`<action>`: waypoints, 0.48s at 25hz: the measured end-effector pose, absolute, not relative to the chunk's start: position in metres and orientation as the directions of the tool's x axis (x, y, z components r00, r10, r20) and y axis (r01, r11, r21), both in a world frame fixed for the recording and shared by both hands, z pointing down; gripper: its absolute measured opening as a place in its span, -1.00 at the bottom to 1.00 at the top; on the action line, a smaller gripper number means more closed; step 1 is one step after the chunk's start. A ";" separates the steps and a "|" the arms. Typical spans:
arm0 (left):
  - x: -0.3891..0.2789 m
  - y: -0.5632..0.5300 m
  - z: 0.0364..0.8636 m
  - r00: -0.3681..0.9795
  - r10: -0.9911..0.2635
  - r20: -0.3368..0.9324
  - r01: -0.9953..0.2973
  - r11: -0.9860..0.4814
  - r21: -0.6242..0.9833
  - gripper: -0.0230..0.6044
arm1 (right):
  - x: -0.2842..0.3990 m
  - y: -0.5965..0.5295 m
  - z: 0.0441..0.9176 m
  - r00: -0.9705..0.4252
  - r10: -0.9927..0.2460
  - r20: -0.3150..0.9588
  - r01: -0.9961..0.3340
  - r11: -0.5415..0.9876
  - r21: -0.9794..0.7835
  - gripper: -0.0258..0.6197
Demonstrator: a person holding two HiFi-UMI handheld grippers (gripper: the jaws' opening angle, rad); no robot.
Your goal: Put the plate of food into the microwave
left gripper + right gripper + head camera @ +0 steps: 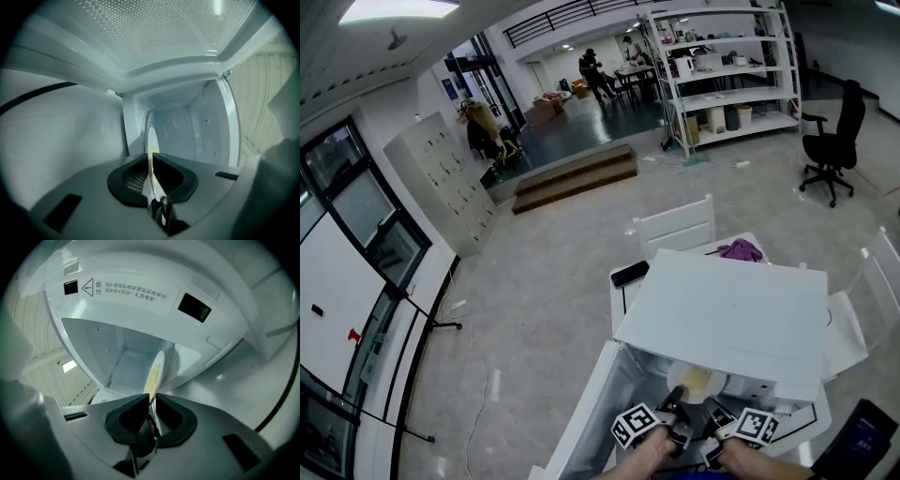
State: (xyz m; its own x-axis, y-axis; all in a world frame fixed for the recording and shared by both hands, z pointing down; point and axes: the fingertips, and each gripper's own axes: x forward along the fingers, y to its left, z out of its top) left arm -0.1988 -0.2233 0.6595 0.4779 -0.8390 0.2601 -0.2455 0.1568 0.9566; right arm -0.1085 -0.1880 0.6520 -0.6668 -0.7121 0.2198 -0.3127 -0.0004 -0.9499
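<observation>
A white plate [701, 382] with pale yellow food sits at the mouth of the open white microwave [741, 319]. Both grippers hold its near rim, the left gripper [673, 412] on the left and the right gripper [714, 422] on the right. In the left gripper view the plate [151, 140] is seen edge-on, clamped between the black pads [129, 180], with the microwave cavity [187, 126] ahead. The right gripper view shows the plate [154, 373] pinched the same way, yellow food facing the cavity [122, 357].
The microwave door [591, 403] hangs open to the left. The microwave stands on a white table [623, 291] with a black phone [630, 274] and purple cloth [741, 250] behind it. White chairs [675, 228] flank the table. A dark device [861, 439] lies at lower right.
</observation>
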 end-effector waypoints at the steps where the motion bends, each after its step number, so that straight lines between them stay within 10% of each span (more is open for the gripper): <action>1: -0.199 -0.224 0.659 0.479 -0.840 0.256 -0.248 0.150 0.957 -0.87 | -0.109 -0.189 0.652 -0.667 -0.712 0.219 -0.312 0.000 -0.950 -0.86; 12: -0.197 -0.234 0.657 0.516 -0.835 0.192 -0.264 0.058 0.963 -0.72 | -0.108 -0.200 0.659 -0.648 -0.731 0.212 -0.295 -0.015 -0.955 -0.87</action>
